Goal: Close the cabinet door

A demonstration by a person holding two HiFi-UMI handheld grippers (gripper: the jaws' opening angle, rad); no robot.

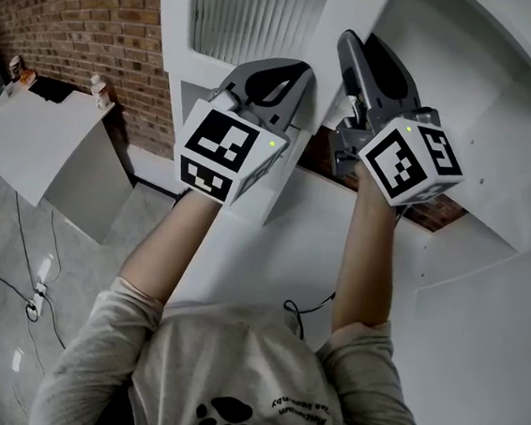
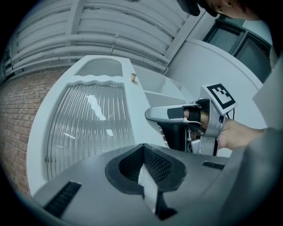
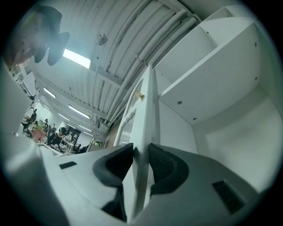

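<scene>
The white cabinet door [image 1: 259, 8] has a ribbed glass pane and stands partly open from the white cabinet [image 1: 500, 137]. My right gripper [image 1: 354, 42] is at the door's free edge. In the right gripper view its pads [image 3: 161, 163] close on both sides of that edge [image 3: 148, 114], and the cabinet's shelves [image 3: 212, 88] lie to the right. My left gripper [image 1: 298, 69] sits lower, in front of the door's face, with its tips together. In the left gripper view the glass pane [image 2: 88, 123] fills the left and the right gripper [image 2: 152, 114] shows at the edge. A pale strip [image 2: 148, 185] sits in the left jaws' hollow; I cannot tell what it is.
A brick wall [image 1: 79, 8] runs behind the cabinet on the left. A loose white panel [image 1: 46, 146] leans near it, and cables [image 1: 30, 295] lie on the grey floor. The cabinet's curved white side [image 1: 485, 371] is close on the right.
</scene>
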